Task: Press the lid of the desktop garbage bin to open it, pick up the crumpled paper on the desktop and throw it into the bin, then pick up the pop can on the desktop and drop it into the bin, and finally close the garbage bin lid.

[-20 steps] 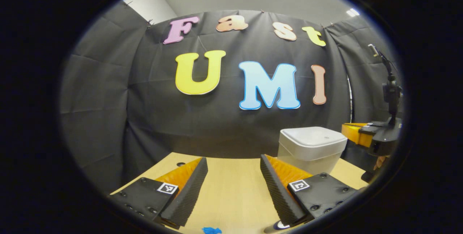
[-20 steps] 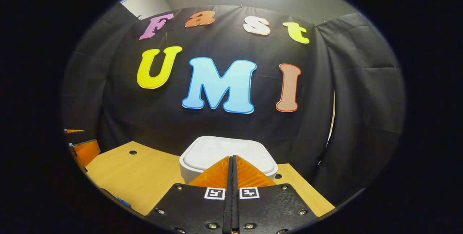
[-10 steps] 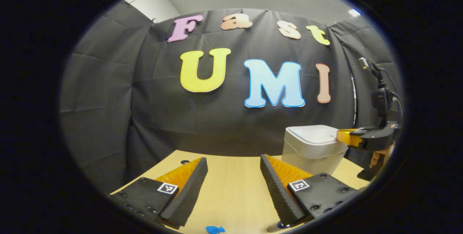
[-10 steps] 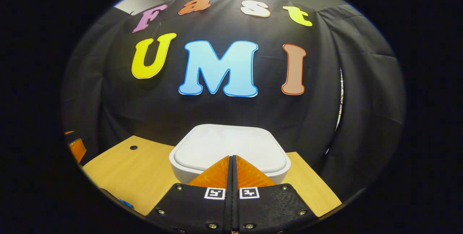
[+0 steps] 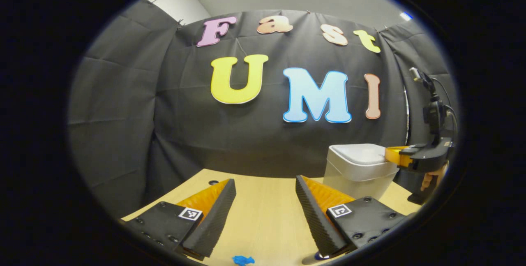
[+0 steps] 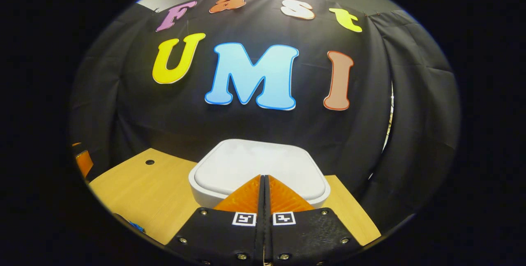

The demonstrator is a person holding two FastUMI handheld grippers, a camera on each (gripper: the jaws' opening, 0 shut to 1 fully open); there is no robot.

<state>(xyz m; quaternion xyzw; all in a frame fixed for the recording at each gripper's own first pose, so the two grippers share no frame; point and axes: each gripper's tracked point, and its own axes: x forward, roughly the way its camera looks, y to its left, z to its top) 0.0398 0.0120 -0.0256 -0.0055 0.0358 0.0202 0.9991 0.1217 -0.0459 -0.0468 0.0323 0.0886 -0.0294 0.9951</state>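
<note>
Level, right gripper [image 6: 264, 177] closed over lid [image 6: 259, 163]

a wooden table [image 5: 263, 216] with a small blue scrap [image 5: 242, 260], perhaps tape, near its edge.

Your left gripper [image 5: 265, 200] has its jaws wide apart over bare worktop [image 5: 267, 220], with open room ahead up to the black cloth wall [image 5: 123, 134]. A white bin [image 5: 359, 169] with its lid [image 6: 259, 167] down stands ahead to its right. Your right gripper [image 6: 264, 181], jaws together, sits at the lid's near edge, blocking that side.
</note>
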